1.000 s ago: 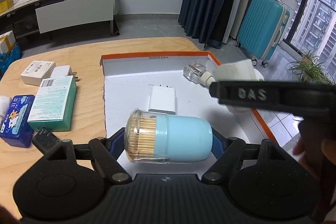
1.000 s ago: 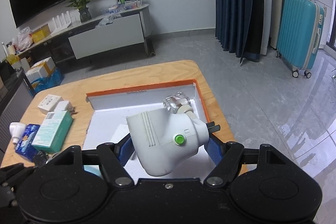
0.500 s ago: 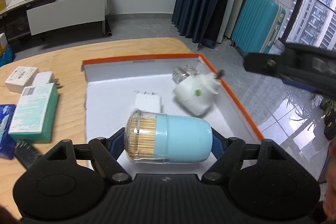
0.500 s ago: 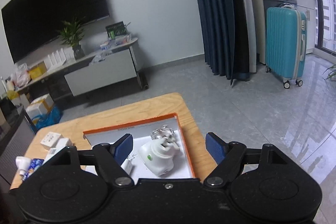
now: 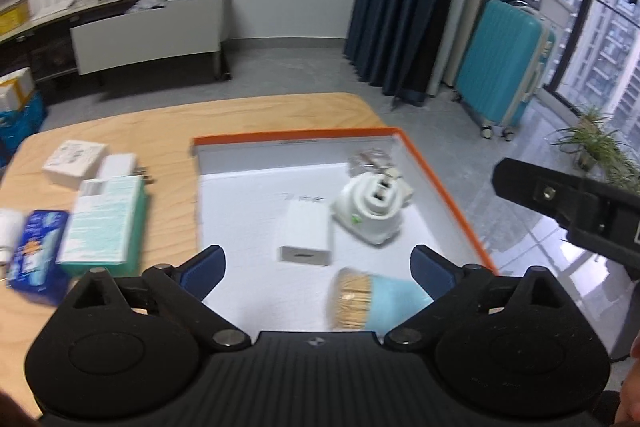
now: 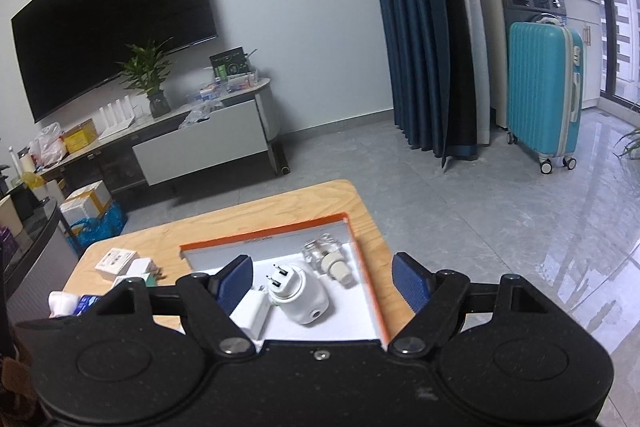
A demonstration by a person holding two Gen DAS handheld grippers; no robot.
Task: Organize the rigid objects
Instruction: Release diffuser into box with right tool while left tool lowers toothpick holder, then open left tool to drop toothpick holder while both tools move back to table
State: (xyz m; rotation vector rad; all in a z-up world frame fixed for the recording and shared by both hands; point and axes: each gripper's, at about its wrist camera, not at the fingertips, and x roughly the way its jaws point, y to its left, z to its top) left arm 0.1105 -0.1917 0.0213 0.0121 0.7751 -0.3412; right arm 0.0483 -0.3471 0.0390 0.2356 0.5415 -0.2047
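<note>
Because the toothpick jar [image 5: 376,303] now lies in the orange-rimmed tray [image 5: 448,183] near the white plug adapter [image 5: 370,211], the left gripper [image 5: 318,267] is spreading its jaws off it, the right gripper [image 6: 326,283] spread and empty.

Inside tray [image 5: 448,183] on table [image 5: 160,131]: toothpick jar [image 5: 372,301] nearest, charger [image 5: 308,233] and plug-in device [image 5: 370,211] behind. Left of tray, boxes [image 5: 104,223]
</note>
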